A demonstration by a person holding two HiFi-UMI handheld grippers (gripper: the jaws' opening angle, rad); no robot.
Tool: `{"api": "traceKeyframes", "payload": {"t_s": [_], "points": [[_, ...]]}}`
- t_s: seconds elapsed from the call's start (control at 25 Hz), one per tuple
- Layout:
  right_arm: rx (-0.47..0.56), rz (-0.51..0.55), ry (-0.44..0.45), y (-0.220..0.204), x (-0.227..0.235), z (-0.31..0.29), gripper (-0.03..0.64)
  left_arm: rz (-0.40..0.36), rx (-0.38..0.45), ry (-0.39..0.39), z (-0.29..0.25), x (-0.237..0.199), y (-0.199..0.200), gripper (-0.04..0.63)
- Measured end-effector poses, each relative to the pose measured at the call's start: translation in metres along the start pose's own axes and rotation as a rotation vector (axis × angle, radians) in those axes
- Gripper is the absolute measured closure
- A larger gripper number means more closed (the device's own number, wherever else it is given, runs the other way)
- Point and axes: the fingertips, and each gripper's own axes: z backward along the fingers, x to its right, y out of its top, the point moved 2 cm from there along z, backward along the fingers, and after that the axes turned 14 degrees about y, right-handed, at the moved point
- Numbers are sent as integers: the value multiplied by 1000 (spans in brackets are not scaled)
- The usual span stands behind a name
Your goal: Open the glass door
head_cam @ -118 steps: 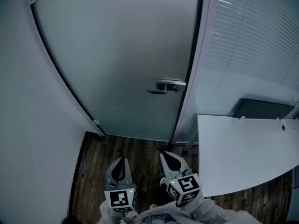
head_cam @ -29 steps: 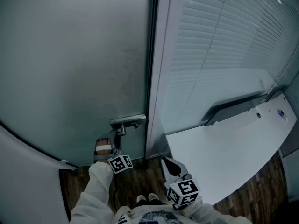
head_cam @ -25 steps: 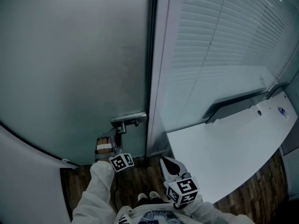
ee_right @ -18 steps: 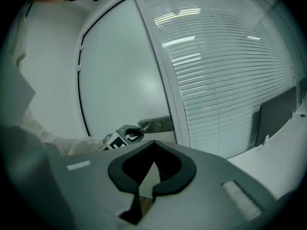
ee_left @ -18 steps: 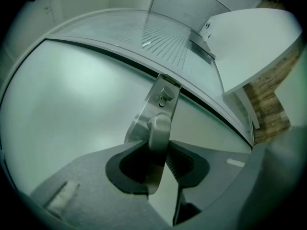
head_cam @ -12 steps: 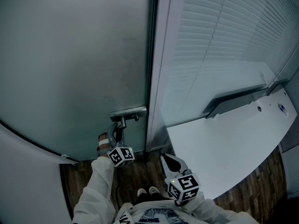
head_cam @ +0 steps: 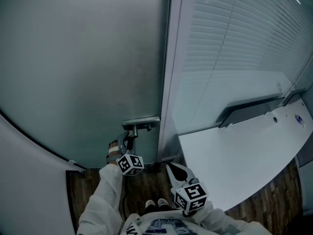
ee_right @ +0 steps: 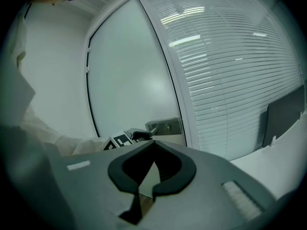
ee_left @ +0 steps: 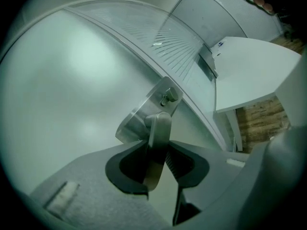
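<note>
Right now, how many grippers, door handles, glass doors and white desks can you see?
Hand-held grippers: 2, the left hand-held gripper and the right hand-held gripper
Door handle: 1
Glass door: 1
White desk: 1
Total: 5

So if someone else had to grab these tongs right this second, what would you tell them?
The left tongs are clamped on the door handle, whose lever points downward.
The right tongs are shut and empty, held low next to the white desk, away from the door.
The glass door still looks closed against its frame.
Done: the handle is gripped and looks pressed down.
Left: swing the door open, then release the handle.
</note>
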Motion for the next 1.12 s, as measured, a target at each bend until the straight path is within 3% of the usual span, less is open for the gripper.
{"api": "traceKeyframes", "payload": {"t_s": [0.32, 0.6, 0.92, 1.0, 1.12], "points": [[12, -17, -3, -5, 4, 20, 614, -10, 1, -35, 28, 4, -4, 484], [13, -32, 15, -13, 7, 36, 614, -27, -12, -17, 52, 4, -4, 485], [7, -49, 35, -27, 11, 52, 614, -96, -61, 7, 81, 4, -7, 486], [7, -53, 38, -28, 13, 51, 614, -135, -61, 18, 86, 2, -6, 486], [16, -46, 56, -31, 2, 54, 614, -267, -63, 43, 102, 4, -10, 484]]}}
